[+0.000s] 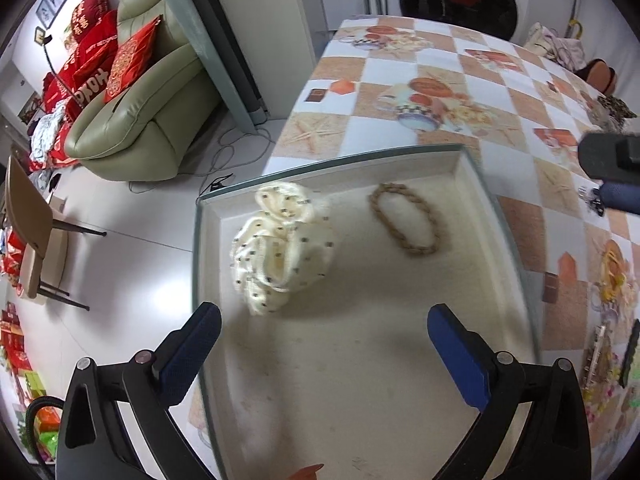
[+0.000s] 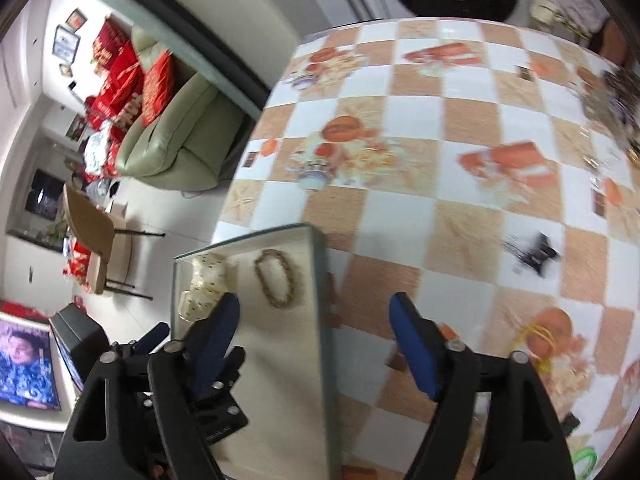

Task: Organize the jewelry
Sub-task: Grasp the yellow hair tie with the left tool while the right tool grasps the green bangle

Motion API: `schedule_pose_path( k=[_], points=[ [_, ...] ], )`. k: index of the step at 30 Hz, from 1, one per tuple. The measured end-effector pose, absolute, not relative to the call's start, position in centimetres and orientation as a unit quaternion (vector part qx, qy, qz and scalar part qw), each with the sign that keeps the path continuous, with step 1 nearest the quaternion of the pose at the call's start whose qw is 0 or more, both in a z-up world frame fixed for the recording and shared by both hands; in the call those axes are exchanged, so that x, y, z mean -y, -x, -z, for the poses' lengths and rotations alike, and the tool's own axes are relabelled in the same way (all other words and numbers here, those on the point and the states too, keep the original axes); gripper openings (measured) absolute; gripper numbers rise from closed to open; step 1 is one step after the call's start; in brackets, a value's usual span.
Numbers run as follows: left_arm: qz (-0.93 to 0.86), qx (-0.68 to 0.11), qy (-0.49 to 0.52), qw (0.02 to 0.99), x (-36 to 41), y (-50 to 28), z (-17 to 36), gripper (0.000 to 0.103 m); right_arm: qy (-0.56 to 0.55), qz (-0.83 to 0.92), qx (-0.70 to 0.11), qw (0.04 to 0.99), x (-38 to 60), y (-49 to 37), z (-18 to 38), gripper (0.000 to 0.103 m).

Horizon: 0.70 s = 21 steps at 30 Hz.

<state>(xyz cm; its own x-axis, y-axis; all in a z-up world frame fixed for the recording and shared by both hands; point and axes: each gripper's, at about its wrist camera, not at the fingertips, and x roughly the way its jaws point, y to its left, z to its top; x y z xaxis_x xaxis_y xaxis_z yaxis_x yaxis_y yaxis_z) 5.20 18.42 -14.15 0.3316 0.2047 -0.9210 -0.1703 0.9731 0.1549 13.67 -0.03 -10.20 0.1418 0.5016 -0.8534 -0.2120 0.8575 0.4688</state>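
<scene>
The tray (image 1: 468,162) has a glassy, shiny rim and a matt cream lining that looks like velvet or suede, lightly soiled. In it, at ten o'clock, lies a cream scrunchie (image 1: 280,246) of soft, faintly glossy cloth dotted with small dark specks; toward one o'clock, a bracelet (image 1: 404,220) of twisted, rope-like golden links. The surface (image 1: 420,80) wears a smooth printed covering. The left tongs (image 1: 324,344) are matt black plastic with textured blue pads (image 1: 192,354) and metal rivets.
</scene>
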Motion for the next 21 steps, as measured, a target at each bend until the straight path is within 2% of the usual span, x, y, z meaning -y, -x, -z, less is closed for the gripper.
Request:
schedule_pose_path(
  k=[5, 8, 21],
  points=[
    [-0.086, -0.565, -0.021, 0.82, -15.5, -5.4, 13.2, 0.103, -0.124, -0.206, -0.616, 0.751, 4.3, -12.0, 10.4, 0.081],
    [-0.064, -0.562, -0.03, 0.824, -13.2, -5.7, 12.6, 0.103, -0.13, -0.18, -0.621, 0.752, 7.4, -11.0, 10.6, 0.087],
    [0.016, -0.56, -0.061, 0.826, -4.0, -7.4, 11.8, 0.103, -0.166, -0.053, -0.632, 0.755, 20.4, -6.8, 12.4, 0.088]
  ],
)
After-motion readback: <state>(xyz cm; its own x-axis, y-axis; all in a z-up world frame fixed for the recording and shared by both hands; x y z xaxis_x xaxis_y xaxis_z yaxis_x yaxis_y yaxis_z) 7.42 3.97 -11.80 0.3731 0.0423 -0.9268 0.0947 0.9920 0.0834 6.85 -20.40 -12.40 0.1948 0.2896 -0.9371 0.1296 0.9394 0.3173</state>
